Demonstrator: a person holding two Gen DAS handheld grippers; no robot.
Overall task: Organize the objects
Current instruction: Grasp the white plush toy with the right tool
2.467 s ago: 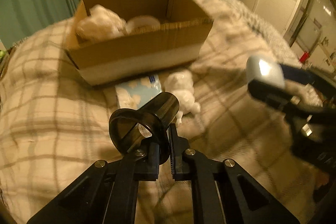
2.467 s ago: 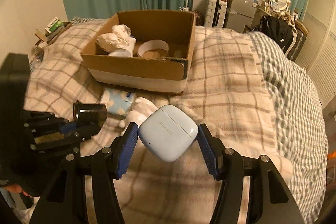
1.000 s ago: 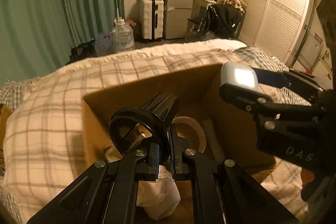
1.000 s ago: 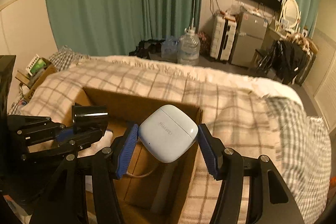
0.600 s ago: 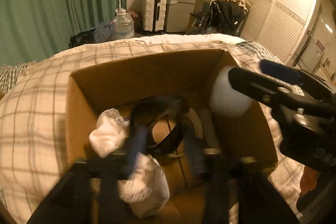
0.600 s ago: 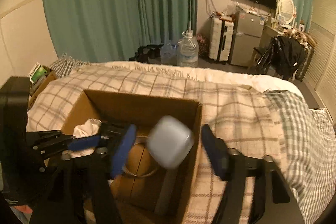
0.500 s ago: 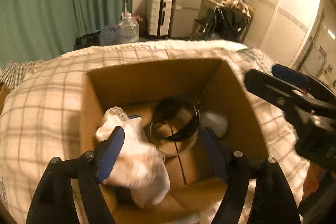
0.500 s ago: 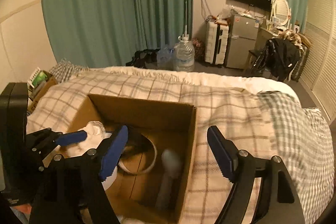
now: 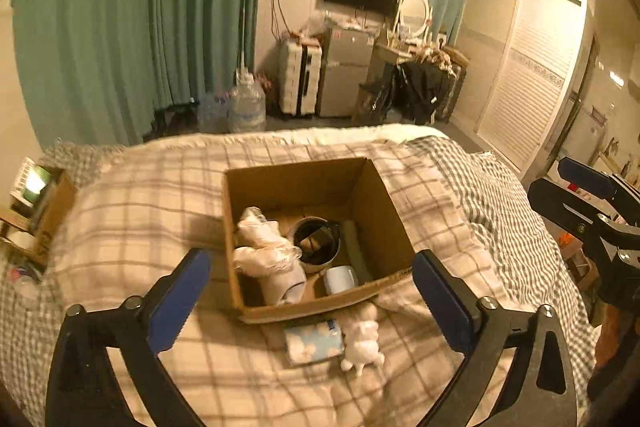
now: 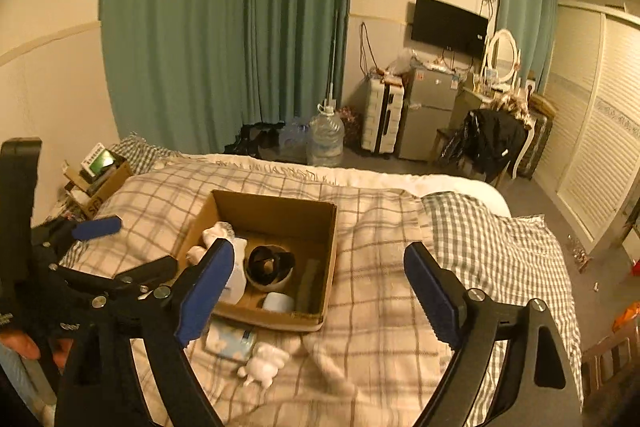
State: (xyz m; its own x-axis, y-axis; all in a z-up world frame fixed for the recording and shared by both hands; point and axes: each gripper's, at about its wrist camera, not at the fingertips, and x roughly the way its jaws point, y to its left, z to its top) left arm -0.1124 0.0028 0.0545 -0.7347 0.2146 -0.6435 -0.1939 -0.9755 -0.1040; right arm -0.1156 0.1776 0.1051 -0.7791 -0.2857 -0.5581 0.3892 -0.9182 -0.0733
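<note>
Both drops landed: black cup (image 9: 316,241) and earbuds case (image 9: 340,279) sit in the cardboard box (image 9: 384,211), left gripper (image 9: 310,291) and right gripper (image 10: 318,285) jaws just opened, empty; next, descend squarely on tissue pack (image 9: 314,343) and white figurine (image 9: 364,341) beside the box.
</note>
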